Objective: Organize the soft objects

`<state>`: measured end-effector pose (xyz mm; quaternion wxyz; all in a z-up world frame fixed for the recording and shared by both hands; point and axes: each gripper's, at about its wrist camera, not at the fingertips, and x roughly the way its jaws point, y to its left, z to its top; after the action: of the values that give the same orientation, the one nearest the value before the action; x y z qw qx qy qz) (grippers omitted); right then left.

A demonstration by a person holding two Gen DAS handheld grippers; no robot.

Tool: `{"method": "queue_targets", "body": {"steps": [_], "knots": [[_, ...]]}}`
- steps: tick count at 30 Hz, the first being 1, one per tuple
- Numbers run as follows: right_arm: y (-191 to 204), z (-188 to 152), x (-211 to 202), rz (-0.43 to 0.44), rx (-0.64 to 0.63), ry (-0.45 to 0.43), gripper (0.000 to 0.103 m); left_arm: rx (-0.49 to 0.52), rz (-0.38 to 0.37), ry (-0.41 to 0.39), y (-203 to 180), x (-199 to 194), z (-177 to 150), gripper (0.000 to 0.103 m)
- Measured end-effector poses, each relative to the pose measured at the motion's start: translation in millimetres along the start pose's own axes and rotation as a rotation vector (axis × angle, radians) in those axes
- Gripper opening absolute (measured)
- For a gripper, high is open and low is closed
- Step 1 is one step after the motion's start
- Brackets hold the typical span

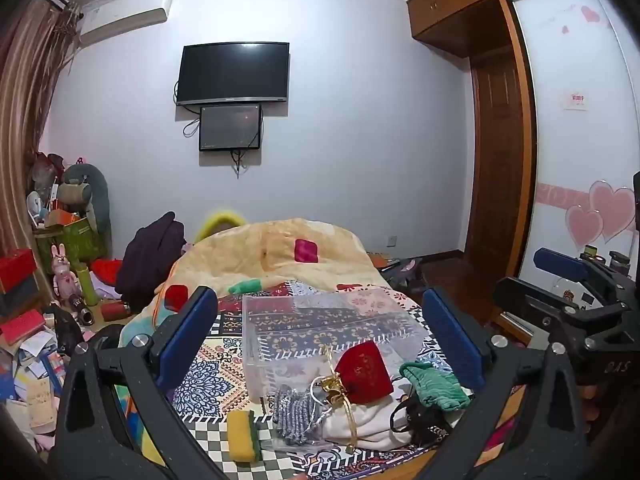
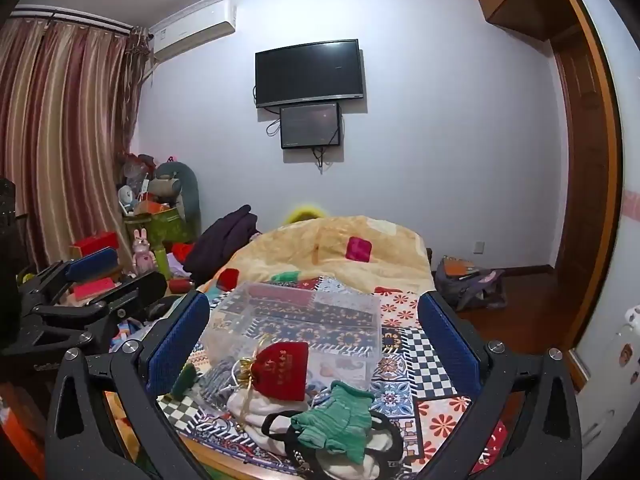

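Note:
A pile of soft objects lies on the patterned bed near its front edge: a red drawstring pouch (image 1: 366,372) (image 2: 284,370), a green cloth (image 1: 434,386) (image 2: 340,414), a white cloth (image 1: 370,420) (image 2: 256,410), a black strap item (image 1: 418,414) (image 2: 296,436), a silver mesh piece (image 1: 294,410) and a yellow-green sponge (image 1: 242,436) (image 2: 183,380). A clear plastic box (image 1: 320,328) (image 2: 304,320) stands just behind them. My left gripper (image 1: 320,344) and right gripper (image 2: 314,344) are both open and empty, held above the pile.
A yellow quilt (image 1: 280,248) is heaped at the far end of the bed. Clutter, boxes and toys (image 1: 60,264) crowd the floor on the left. A wardrobe (image 1: 580,120) stands on the right. A bag (image 2: 468,280) lies on the floor by the door.

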<state>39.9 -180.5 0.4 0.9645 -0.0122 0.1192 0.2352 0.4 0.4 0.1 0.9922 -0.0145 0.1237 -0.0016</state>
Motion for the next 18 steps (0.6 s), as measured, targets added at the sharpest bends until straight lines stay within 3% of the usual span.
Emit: {"method": "queue_targets", "body": {"steps": [18], "knots": [[-1,-1,3,0.017,0.02,0.018,0.103,-0.03,0.007,0.019,10,11,-8,0.103]]}}
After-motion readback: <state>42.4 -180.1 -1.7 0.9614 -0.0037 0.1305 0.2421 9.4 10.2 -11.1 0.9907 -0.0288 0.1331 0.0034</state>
